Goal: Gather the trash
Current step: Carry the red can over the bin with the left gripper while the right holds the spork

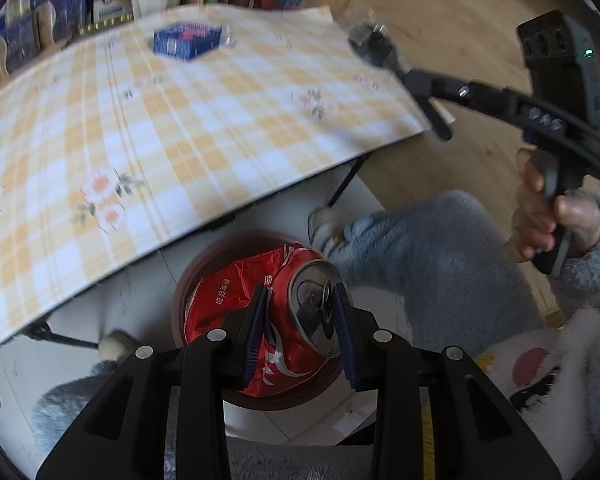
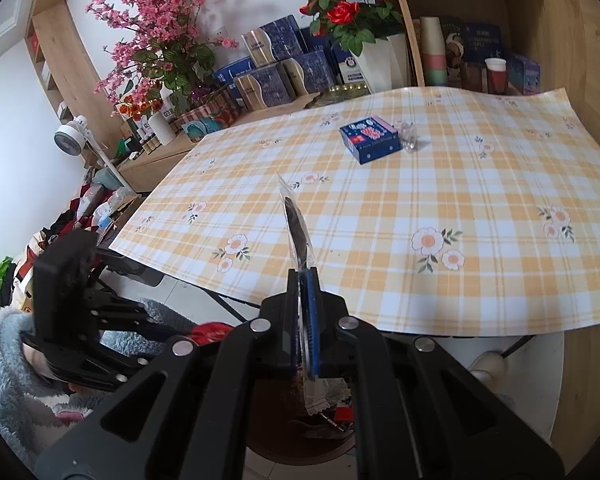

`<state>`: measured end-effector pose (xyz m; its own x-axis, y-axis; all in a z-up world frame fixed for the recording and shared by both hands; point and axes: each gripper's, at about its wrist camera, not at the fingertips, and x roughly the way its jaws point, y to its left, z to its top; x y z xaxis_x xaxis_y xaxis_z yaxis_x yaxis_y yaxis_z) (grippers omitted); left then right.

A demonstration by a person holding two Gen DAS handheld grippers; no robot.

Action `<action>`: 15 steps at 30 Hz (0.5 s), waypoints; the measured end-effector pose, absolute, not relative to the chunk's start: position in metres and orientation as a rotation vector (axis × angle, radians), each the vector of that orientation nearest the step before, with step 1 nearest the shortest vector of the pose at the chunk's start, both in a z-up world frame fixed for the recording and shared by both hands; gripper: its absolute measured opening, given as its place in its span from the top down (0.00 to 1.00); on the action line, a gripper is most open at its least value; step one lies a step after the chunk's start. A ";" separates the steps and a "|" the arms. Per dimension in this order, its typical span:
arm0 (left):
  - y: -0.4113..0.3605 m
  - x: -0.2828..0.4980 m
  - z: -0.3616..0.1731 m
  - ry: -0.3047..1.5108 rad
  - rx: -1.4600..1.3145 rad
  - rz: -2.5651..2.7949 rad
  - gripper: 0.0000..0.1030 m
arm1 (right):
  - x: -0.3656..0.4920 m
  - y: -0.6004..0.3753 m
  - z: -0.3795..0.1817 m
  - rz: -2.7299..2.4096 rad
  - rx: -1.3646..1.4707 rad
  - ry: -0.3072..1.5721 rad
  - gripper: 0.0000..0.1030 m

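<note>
The left gripper has its 2 blue pads clamped on a crushed red can, held just above a dark round bin on the floor beside the table. The right gripper is pinched tight on a clear plastic wrapper, over the table's near edge. A blue box sits further back on the checked cloth.

right gripper | fingers clamp clear wrapper | blue box on checked tablecloth
</note>
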<state>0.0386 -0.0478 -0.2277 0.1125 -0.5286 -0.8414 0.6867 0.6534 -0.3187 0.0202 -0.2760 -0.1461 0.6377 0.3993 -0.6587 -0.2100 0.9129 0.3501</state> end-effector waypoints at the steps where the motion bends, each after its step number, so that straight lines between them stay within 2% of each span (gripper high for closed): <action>1: -0.049 0.041 -0.234 1.175 0.156 -0.896 0.69 | 0.020 -0.276 -0.148 0.352 0.254 0.812 0.92; 15: -0.065 0.074 -0.298 1.396 0.099 -0.832 0.69 | 0.030 -0.283 -0.173 0.348 0.296 0.860 0.92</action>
